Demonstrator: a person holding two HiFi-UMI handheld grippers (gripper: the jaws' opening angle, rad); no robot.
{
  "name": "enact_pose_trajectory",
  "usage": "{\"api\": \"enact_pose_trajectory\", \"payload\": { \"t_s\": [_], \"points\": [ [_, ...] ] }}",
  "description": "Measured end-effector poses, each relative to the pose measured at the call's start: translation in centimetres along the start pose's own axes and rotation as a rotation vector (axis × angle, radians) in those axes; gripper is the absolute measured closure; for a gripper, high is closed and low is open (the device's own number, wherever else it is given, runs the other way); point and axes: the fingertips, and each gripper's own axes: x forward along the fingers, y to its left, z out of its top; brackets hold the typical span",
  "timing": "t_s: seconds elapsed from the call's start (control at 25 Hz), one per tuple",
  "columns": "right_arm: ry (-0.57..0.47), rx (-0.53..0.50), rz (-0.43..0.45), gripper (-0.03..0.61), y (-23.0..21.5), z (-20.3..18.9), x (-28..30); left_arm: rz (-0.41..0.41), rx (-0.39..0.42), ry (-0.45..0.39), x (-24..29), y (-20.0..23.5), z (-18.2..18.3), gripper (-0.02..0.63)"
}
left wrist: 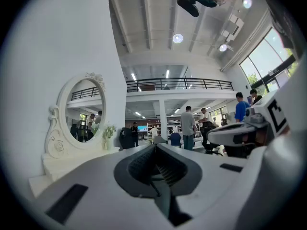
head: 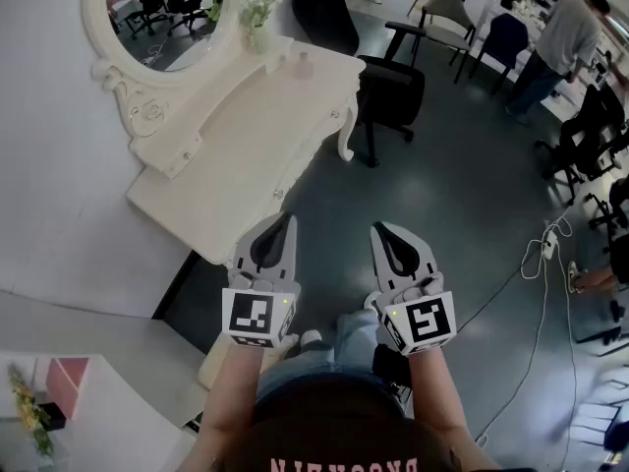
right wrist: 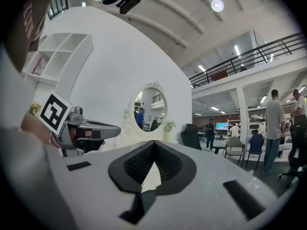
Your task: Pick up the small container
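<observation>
Small container (head: 305, 65): pale pinkish speck at the far end of the white bench (head: 251, 141), near a vase of greenery (head: 257, 26). Too small for shape or lid to be told. Not made out in either gripper view, with most of the bench top there hidden behind the gripper bodies.

Oval mirror (head: 162, 13) at the back of the bench: top cut off by the frame edge in the head view, whole in the left gripper view (left wrist: 81, 111).

Left hand-held gripper (head: 290, 217): closed, tips together, nothing between them. Seen just off the bench's near edge and well apart from the container. Height above the floor not determinable.

Right hand-held gripper (head: 379, 227): also closed and empty, tips meeting in its own view (right wrist: 153, 143). Beside the left one, over dark floor.

Marker cubes (head: 257, 316) over both hands, so the hands are mostly covered; forearms cut off at the bottom edge.

Further out: black office chair (head: 393, 82) just right of the bench, cables (head: 536, 264) on the floor, and a standing person (head: 570, 37) partly cut off at upper right.
</observation>
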Motion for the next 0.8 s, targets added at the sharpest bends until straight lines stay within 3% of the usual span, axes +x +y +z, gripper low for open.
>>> {"api": "enact_pose_trajectory", "payload": {
  "t_s": [0.4,0.8],
  "points": [
    [-0.014,0.052,0.018,0.58,-1.2,-0.4,2.7,0.012,-0.019,0.031,2.4,1.4,-0.9,0.611],
    [-0.019,0.025,0.072,0.58,-8.3,-0.9,8.8,0.048,-0.035,0.041,11.6,1.6,-1.4,0.611]
  ]
}}
